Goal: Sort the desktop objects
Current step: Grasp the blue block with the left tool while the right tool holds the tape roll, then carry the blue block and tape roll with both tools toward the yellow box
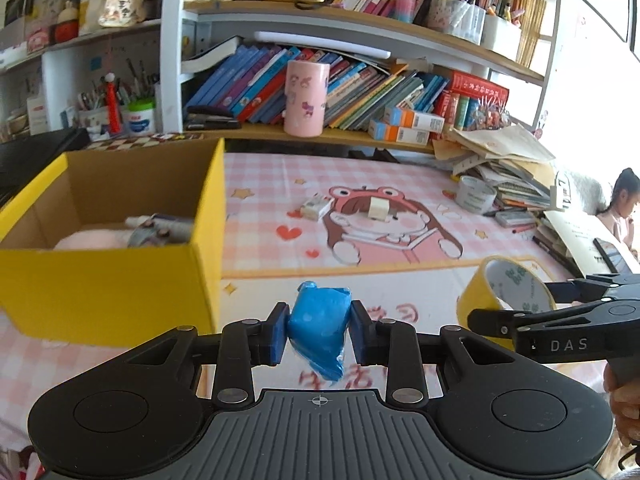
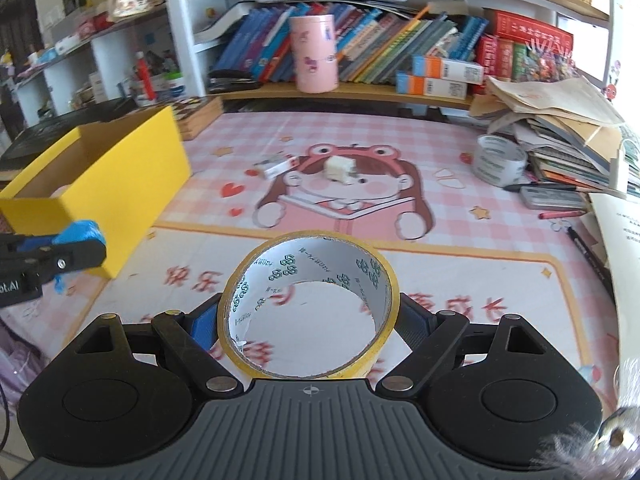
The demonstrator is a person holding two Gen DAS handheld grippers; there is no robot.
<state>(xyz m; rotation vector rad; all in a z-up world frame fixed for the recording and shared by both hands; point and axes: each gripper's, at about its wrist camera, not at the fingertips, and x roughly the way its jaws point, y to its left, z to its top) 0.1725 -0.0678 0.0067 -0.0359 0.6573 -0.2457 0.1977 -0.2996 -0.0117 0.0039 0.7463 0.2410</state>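
My left gripper (image 1: pixel 319 330) is shut on a small blue plastic packet (image 1: pixel 320 326), held above the pink mat just right of the yellow cardboard box (image 1: pixel 100 280). The packet (image 2: pixel 82 232) and left gripper (image 2: pixel 76 246) also show at the left edge of the right wrist view, next to the box (image 2: pixel 132 184). My right gripper (image 2: pixel 308 320) is shut on a yellow tape roll (image 2: pixel 308 304), its pads pressing the roll's sides; the roll (image 1: pixel 506 290) appears at the right in the left wrist view. A small printed box (image 1: pixel 316 206) and a cream cube (image 1: pixel 378 210) lie mid-mat.
The yellow box holds a pink soft thing and a grey item (image 1: pixel 152 232). A grey tape roll (image 2: pixel 498 160), pens and a paper pile (image 2: pixel 568 132) crowd the right side. A pink cup (image 2: pixel 314 54) stands on the low bookshelf behind. A person sits at far right (image 1: pixel 622 208).
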